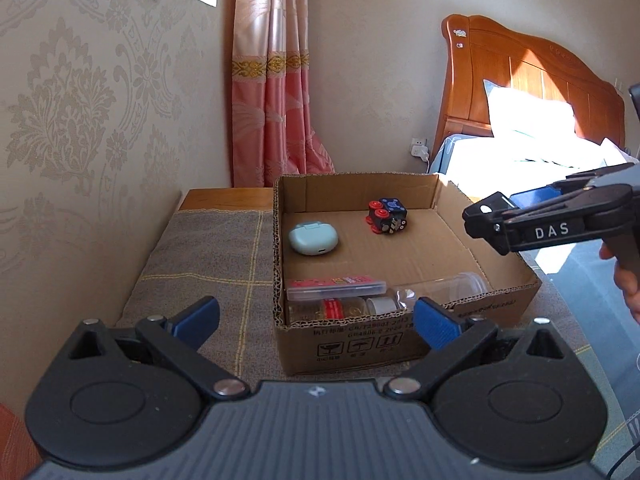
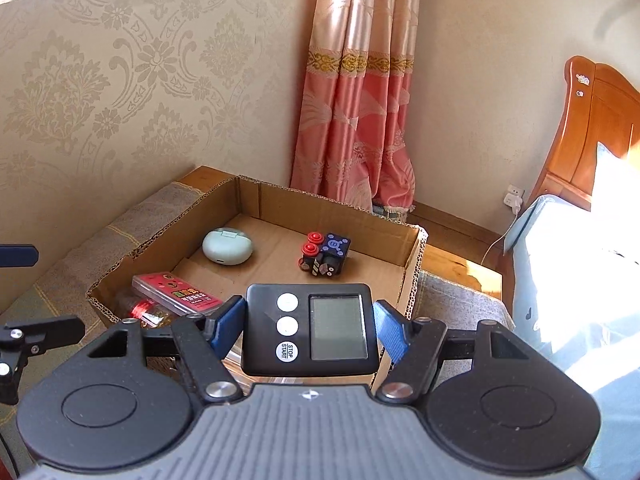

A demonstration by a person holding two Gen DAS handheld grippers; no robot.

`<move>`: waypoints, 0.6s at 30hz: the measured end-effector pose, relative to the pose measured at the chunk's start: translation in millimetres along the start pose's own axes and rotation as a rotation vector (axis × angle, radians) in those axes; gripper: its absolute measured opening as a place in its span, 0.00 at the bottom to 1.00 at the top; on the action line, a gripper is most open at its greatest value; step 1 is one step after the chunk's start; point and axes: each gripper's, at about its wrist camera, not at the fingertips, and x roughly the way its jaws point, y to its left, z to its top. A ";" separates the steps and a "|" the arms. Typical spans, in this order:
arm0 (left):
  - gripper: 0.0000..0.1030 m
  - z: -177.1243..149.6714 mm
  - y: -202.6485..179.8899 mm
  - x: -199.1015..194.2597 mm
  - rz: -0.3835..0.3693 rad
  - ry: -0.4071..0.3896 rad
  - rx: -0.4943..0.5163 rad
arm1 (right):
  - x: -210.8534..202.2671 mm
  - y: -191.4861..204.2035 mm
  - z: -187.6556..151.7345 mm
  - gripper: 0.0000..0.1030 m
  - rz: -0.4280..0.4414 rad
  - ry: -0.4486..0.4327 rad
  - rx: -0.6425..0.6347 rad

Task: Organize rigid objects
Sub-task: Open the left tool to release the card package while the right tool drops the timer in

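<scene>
Just past the right gripper sits an open cardboard box holding a mint earbud case, a toy train and a red card case. Its blue pads pinch a black digital timer, screen up. The left gripper gapes wide, empty, before the box's near wall.
</scene>
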 end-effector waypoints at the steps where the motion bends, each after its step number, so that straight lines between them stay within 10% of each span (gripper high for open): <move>1: 0.99 -2.4 -0.2 -2.2 0.015 -0.001 0.008 | 3.6 0.0 1.7 0.72 -0.003 0.006 0.003; 10: 0.99 -17.4 -1.2 -10.6 0.052 0.016 0.046 | 37.0 2.4 29.1 0.73 -0.023 0.037 -0.002; 13: 0.99 -17.0 -2.3 -11.5 0.050 0.017 0.053 | 40.9 0.5 36.4 0.97 -0.047 0.018 0.017; 18: 0.99 -17.4 -1.8 -11.9 0.041 0.021 0.060 | 28.5 0.7 34.1 1.00 -0.079 0.001 0.029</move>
